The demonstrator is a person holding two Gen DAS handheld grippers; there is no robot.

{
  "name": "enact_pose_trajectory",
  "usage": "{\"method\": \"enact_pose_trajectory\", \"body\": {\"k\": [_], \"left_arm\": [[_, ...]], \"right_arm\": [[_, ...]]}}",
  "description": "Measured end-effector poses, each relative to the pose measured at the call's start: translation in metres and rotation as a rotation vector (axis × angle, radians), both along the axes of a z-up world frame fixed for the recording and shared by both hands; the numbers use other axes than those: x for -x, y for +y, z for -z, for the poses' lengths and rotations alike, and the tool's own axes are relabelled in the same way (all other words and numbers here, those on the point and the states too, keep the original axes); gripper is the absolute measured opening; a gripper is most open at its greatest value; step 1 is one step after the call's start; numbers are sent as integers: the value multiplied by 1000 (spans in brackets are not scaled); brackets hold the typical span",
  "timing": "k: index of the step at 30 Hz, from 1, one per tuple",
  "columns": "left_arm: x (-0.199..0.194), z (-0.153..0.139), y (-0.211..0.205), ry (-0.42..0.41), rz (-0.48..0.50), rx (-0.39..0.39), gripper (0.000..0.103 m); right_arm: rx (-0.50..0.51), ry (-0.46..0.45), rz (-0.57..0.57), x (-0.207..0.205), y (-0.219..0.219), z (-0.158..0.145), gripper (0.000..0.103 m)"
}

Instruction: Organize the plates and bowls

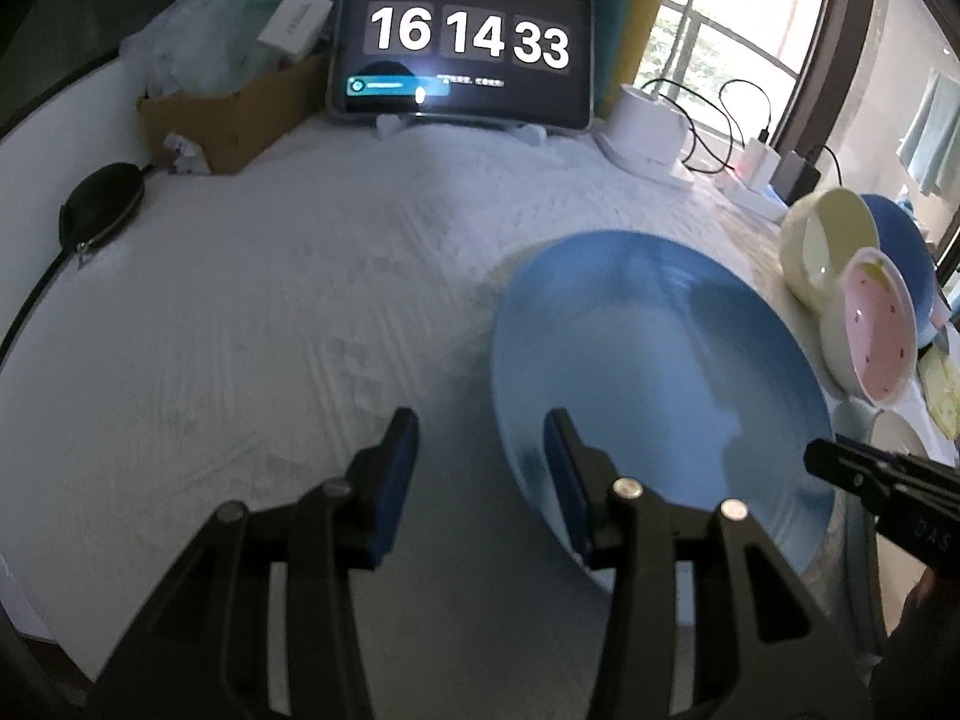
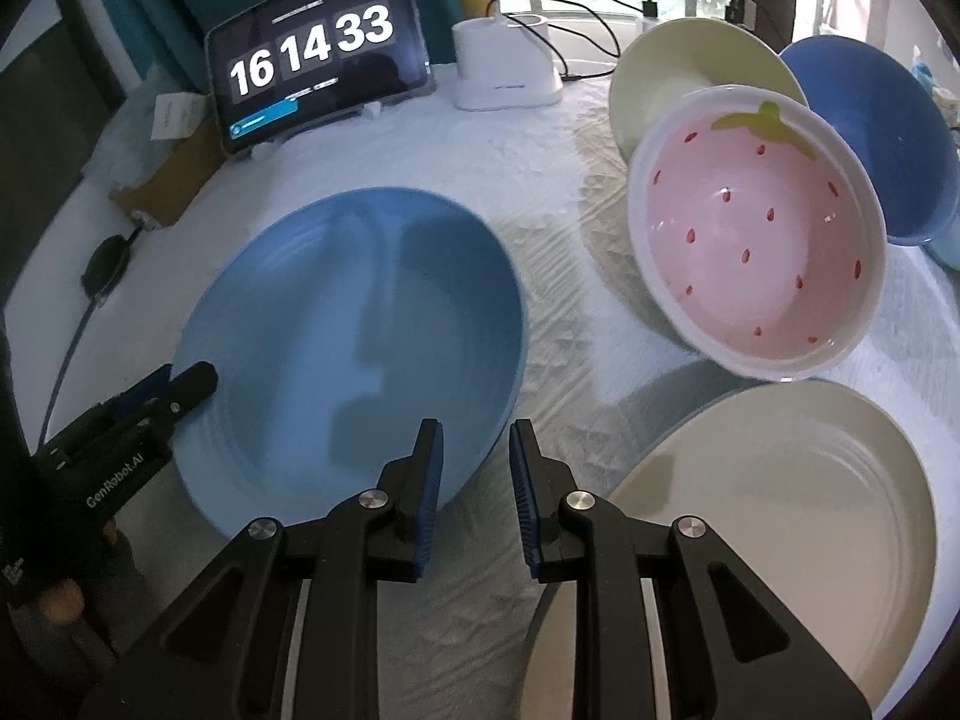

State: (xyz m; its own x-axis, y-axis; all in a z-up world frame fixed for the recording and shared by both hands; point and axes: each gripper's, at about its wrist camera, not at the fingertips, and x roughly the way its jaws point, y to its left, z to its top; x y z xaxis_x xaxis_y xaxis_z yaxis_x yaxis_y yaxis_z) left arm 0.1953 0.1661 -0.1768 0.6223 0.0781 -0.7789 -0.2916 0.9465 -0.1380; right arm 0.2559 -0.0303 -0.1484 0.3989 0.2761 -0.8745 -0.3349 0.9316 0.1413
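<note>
Blue plate (image 2: 354, 324) — flanked by empty claws, both apart | pink bowl (image 2: 756, 240), cream plate (image 2: 798, 516) beside

We see a pale blue plate (image 2: 360, 324) on a white cloth (image 1: 270, 312) with a raised woven texture covering the desk. Beside it sits a pink bowl (image 2: 756, 252) with a white rim, dotted with red seeds and topped by a green leaf, like a strawberry. Behind it are a cream bowl (image 2: 678, 72) and a deeper blue bowl (image 2: 882, 138). A cream plate (image 2: 798, 516) lies nearest. Both claws, left (image 1: 483, 474) and right (image 2: 477, 492), are black with blue pads. The black tablet (image 1: 462, 42) shows white digits; a brown box (image 1: 228, 120) and a white charger (image 2: 507, 66) stand alongside.
</note>
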Motion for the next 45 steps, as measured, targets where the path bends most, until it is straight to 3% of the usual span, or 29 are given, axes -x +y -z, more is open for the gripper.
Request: {"method": "enact_pose_trajectory", "body": {"k": [12,15,19,45], "left_arm": [[-11,5,-17,-3,73,-76,44],[-11,4,-24,-6,90,-91,38],[-8,3,-23,-16,84,-87,34],[29,-32,-59,-103,123,-89,34]], "right_arm": [[17,25,-2,-13,12,9,24],[18,10,-19,-11,14,9,24],[21,-2,-16,-9,12,7,21],[-27,-115,27,24,-27,-29,20]]}}
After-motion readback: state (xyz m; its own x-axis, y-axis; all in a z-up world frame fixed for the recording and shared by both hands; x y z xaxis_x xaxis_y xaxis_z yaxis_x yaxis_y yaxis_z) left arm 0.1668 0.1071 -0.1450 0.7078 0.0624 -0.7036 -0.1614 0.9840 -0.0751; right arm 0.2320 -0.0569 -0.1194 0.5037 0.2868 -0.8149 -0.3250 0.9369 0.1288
